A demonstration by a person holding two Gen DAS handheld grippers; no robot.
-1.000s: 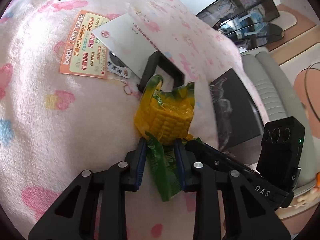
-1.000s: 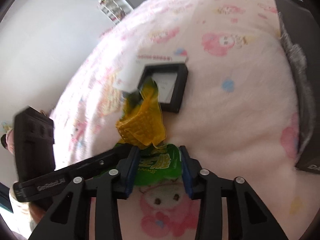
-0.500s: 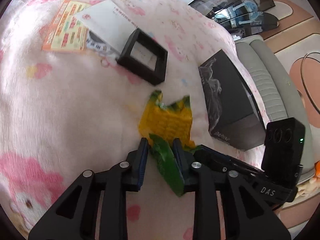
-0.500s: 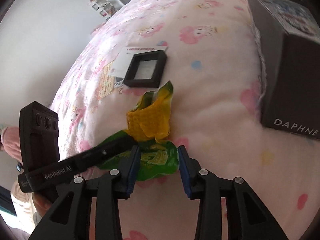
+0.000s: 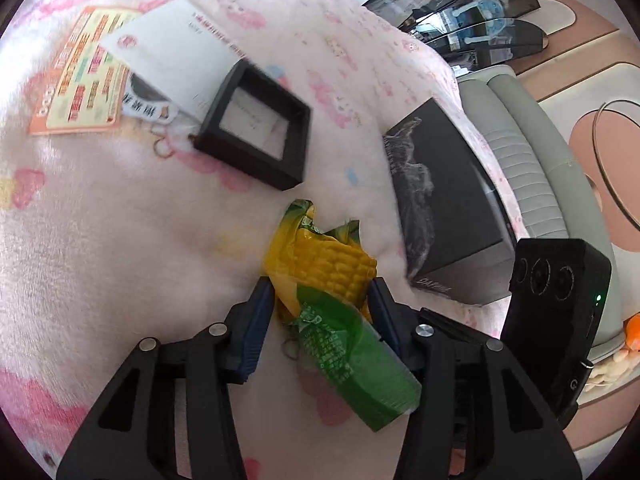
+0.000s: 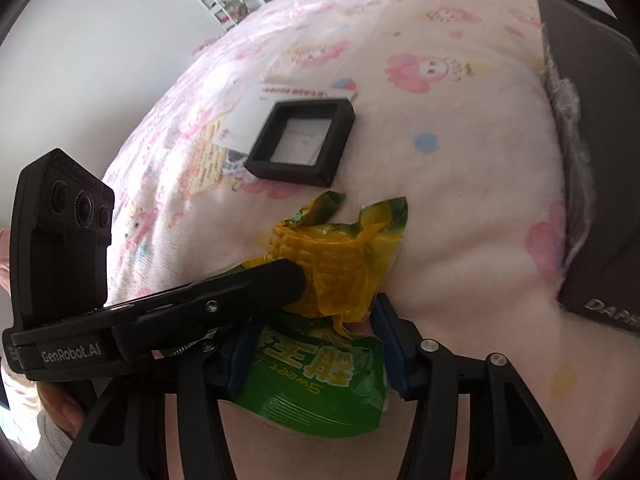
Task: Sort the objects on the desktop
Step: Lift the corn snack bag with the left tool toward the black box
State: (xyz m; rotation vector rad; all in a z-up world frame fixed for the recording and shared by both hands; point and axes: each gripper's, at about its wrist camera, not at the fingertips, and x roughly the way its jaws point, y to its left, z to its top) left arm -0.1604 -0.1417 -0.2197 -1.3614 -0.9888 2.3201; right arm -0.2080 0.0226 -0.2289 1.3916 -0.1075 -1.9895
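A: What must be considered first for this step?

B: The pink blanket [image 5: 120,280] is considered first. It is soft, so anything that is pushed down into it is tilted. Next, the black box [image 5: 440,208] is noted. It stands at the right of the left wrist view, near the packet but apart from it, and it should not be hit when the packet is carried.

A: And the flat things?

B: The white card [image 5: 172,52] and the orange leaflet [image 5: 76,92] are overlapped at the far side, and the black square frame [image 5: 256,136] is laid on a corner of the card. These are kept apart from the packet, so they are probably better left alone for now.

A: Where is the corn packet [image 5: 332,276]?

B: It is found on the blanket, just before the frame, between both tools. The yellow corn part is placed between the pads of the left tool [image 5: 320,312], which is spread open: a gap is seen at its left pad. The green printed end is enclosed by the right tool [image 6: 316,344]. Whether it is really pinched there cannot be told.

A: How is it done well?

B: It is judged that one firm grip on the solid corn is needed, not on the loose film, which can be slipped or torn.
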